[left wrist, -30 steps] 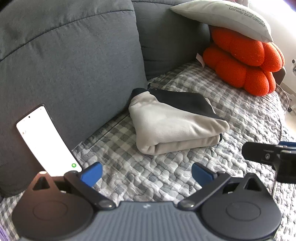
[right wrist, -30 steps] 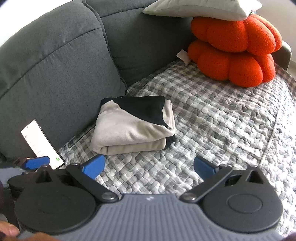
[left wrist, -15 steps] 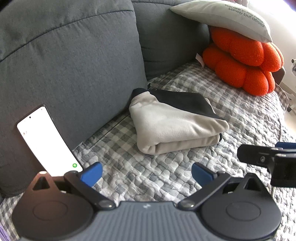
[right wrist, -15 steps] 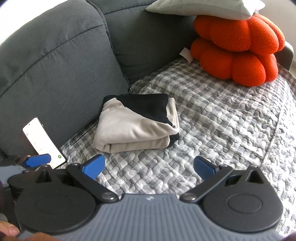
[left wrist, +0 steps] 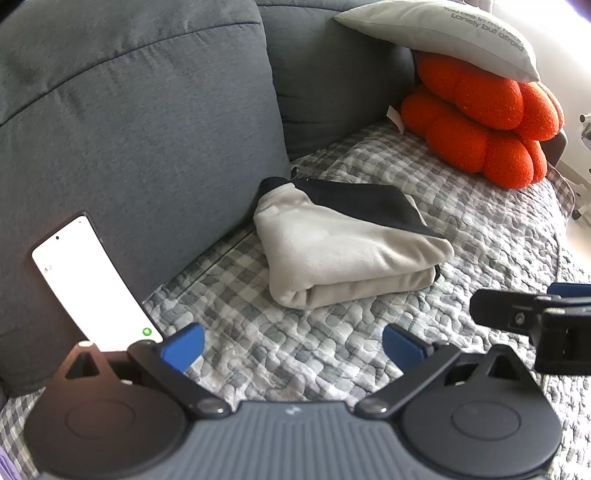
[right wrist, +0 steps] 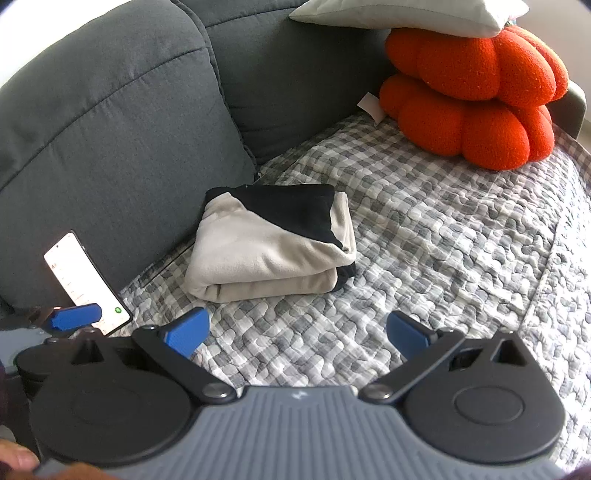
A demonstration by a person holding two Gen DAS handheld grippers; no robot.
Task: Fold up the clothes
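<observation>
A folded beige and black garment [left wrist: 343, 243] [right wrist: 273, 251] lies in a compact bundle on the quilted checked cover [left wrist: 480, 229] [right wrist: 443, 229], close to the grey back cushion. My left gripper [left wrist: 293, 345] is open and empty, held back from the bundle. My right gripper [right wrist: 297, 330] is also open and empty, short of the garment's front edge. The right gripper's black body shows at the right edge of the left wrist view. One blue fingertip [right wrist: 75, 316] of the left gripper shows at the left of the right wrist view.
A phone [left wrist: 94, 291] [right wrist: 86, 282] with a lit screen leans against the grey sofa cushion [left wrist: 129, 129]. Orange lumpy cushions [left wrist: 480, 122] [right wrist: 472, 88] with a pale pillow [left wrist: 443, 29] on top fill the far end. A thumb [right wrist: 18, 458] shows at the bottom left.
Both grippers stay open. The right wrist view has shifted slightly so the garment and cushions sit further right; the right gripper's body has edged a little left in the left wrist view.
</observation>
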